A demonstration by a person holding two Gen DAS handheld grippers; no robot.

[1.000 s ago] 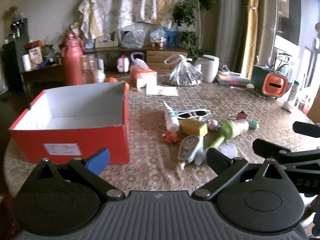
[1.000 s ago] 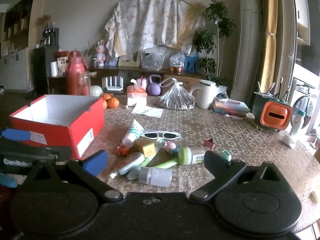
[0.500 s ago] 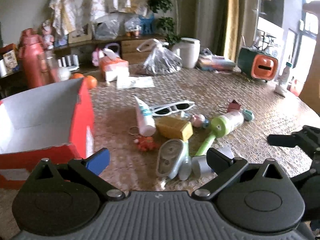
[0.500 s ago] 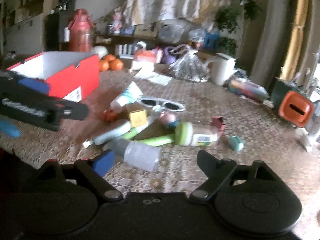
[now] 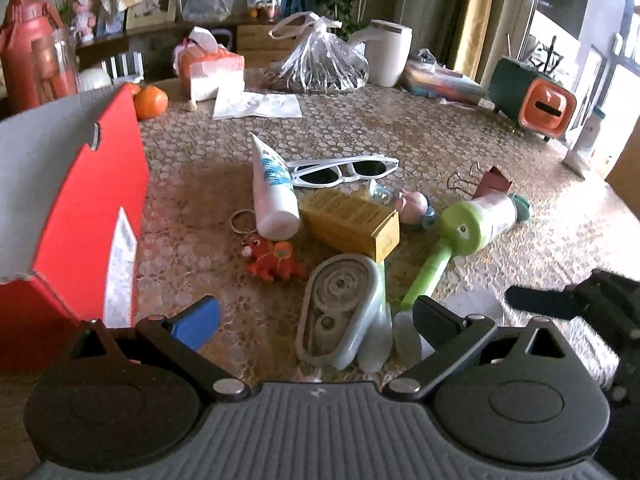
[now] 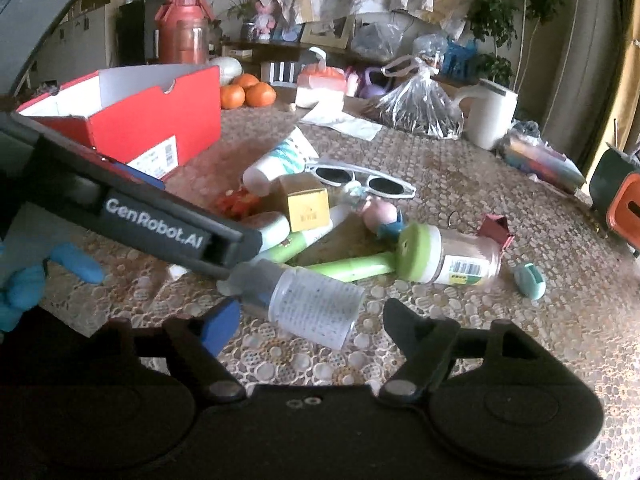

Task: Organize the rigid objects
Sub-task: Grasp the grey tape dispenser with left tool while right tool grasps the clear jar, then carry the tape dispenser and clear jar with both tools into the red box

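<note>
Clear plastic bottle (image 6: 310,308) lying between closing right claw (image 6: 310,320) jaws, not yet gripped

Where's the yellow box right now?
The yellow box lies mid-pile on the table, touching the white tube on its left, just below the white sunglasses and above the correction tape dispenser in the left wrist view.

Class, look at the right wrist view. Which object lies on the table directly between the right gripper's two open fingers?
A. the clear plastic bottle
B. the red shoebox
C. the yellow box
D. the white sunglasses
A: the clear plastic bottle lies on its side in the gap of the right gripper, whose pads do not press on it; the sunglasses, yellow box and red shoebox sit farther back.
</note>
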